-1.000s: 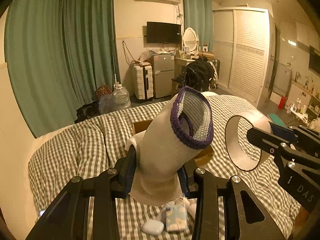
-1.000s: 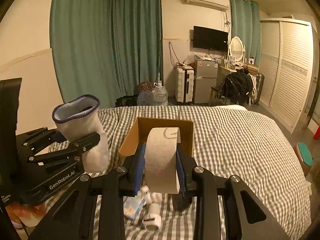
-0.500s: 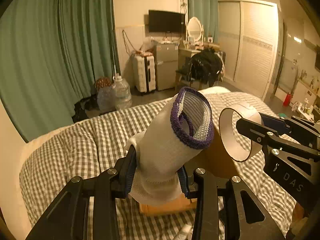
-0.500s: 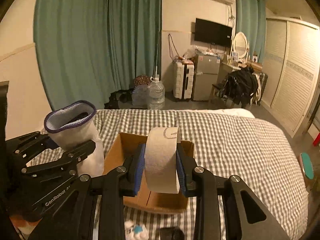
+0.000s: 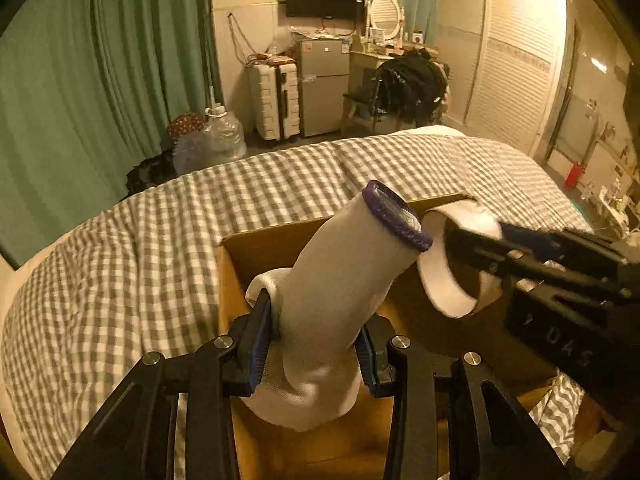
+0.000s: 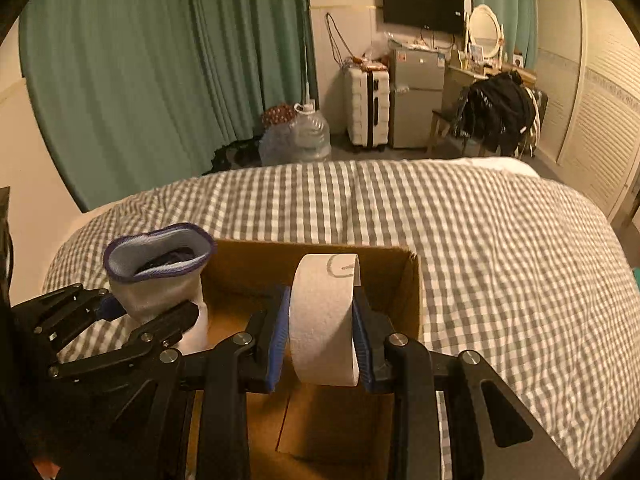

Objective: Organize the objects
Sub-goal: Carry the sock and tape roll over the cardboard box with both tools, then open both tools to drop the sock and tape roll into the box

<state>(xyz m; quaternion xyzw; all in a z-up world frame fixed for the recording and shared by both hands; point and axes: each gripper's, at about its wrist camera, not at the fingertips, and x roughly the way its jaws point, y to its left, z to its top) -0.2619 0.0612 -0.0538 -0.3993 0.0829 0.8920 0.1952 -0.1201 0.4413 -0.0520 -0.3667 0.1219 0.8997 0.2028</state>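
My left gripper (image 5: pixel 316 344) is shut on a white sock with a purple cuff (image 5: pixel 344 288) and holds it over the open cardboard box (image 5: pixel 240 252) on the bed. My right gripper (image 6: pixel 320 340) is shut on a white tape roll (image 6: pixel 324 320) and holds it over the same box (image 6: pixel 412 300). The roll (image 5: pixel 444 280) and right gripper show at the right of the left wrist view. The sock (image 6: pixel 160 276) and left gripper show at the left of the right wrist view.
The box sits on a grey-and-white checked bedspread (image 6: pixel 500 248). Beyond the bed are green curtains (image 6: pixel 160 60), a water jug (image 6: pixel 304 136), a white suitcase (image 6: pixel 368 108), a small fridge (image 6: pixel 416 96) and a chair with dark clothes (image 6: pixel 500 112).
Both grippers have moved forward and down over the box with their loads. The small items on the bed near the box have passed out of view.
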